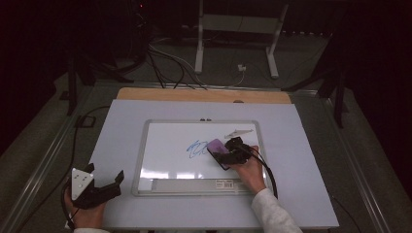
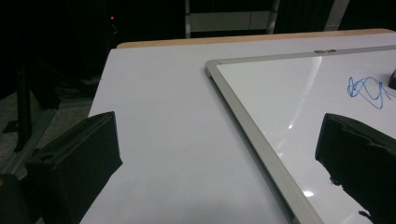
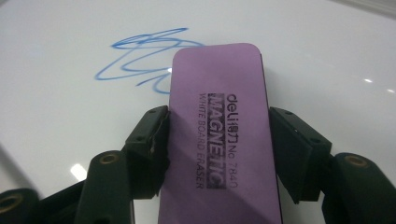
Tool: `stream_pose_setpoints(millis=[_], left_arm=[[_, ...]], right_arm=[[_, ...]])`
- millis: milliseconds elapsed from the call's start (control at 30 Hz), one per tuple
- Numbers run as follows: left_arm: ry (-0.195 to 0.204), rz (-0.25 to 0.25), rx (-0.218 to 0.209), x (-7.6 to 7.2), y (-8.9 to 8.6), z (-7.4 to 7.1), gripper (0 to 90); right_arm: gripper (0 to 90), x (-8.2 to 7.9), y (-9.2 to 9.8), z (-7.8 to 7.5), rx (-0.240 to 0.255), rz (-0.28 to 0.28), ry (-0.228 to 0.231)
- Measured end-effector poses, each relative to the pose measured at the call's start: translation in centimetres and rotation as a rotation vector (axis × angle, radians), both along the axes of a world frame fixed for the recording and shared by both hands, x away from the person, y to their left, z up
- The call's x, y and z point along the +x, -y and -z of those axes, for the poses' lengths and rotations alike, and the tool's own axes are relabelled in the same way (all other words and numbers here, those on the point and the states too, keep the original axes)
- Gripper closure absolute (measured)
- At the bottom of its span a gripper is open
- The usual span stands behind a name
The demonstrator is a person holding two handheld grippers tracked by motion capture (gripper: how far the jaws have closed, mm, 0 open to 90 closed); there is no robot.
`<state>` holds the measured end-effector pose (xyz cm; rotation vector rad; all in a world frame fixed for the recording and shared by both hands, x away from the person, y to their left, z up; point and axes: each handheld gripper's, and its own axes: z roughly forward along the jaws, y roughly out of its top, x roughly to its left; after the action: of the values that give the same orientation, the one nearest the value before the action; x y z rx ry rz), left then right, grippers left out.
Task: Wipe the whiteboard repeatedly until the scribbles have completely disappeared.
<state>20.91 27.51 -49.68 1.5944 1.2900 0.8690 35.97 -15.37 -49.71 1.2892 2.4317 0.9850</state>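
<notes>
High view: the right gripper holds a purple eraser on the whiteboard, its far end touching the blue scribble. Left gripper view: the left gripper rests off-board, jaws wide apart, empty. Right gripper view: jaws clamp the eraser's long sides; the scribble lies just ahead.

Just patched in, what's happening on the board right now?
The person's right hand-held gripper is clamped on a purple magnetic whiteboard eraser, held at the blue scribble on the whiteboard. Most of the scribble is not yet wiped. The left hand-held gripper rests open and empty on the table, off the board's left edge.
</notes>
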Motion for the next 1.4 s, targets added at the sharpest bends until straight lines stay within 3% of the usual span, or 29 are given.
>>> stream_pose_setpoints(millis=[233,333,433,500,667,767,867,1000,1100,1200,1400], left_arm=[[0.0,-0.001,-0.002,0.0,0.0,0.0,0.7],[-0.001,0.001,0.0,0.0,0.0,0.0,0.7],[-0.004,0.002,0.003,0.0,0.1,0.0,0.7],[-0.004,0.003,0.005,0.0,0.1,0.0,0.7],[-0.005,0.002,0.004,0.1,0.1,0.0,0.7],[-0.003,0.002,0.005,0.0,0.0,0.0,0.7],[0.0,-0.001,0.0,0.0,0.0,0.0,0.7],[0.0,-0.001,0.001,0.0,0.0,0.0,0.7],[-0.001,0.0,0.0,0.0,0.0,0.0,0.7],[-0.005,0.002,0.004,0.1,0.0,0.0,0.7],[-0.005,0.001,0.006,0.1,0.1,0.1,0.7]], right_arm=[[41.3,0.9,1.2,-0.1,-0.037,0.13,0.02],[41.3,1.0,1.5,-0.1,-0.038,0.153,0.019],[41.4,0.8,1.1,-0.2,-0.06,0.146,0.033],[41.4,0.6,0.8,-0.1,-0.047,0.12,0.024],[41.4,-0.2,-0.6,0.0,-0.009,0.014,-0.005],[41.4,-0.4,-1.1,-0.2,-0.036,-0.011,0.008],[41.4,-0.1,-0.8,-0.2,-0.051,0.021,0.016],[41.5,0.8,0.4,-0.3,-0.103,0.121,0.055],[41.5,1.3,1.2,-0.2,-0.079,0.17,0.036],[41.4,1.1,0.9,-0.2,-0.095,0.168,0.046],[41.4,0.2,-1.1,-0.2,-0.077,0.062,0.037]])
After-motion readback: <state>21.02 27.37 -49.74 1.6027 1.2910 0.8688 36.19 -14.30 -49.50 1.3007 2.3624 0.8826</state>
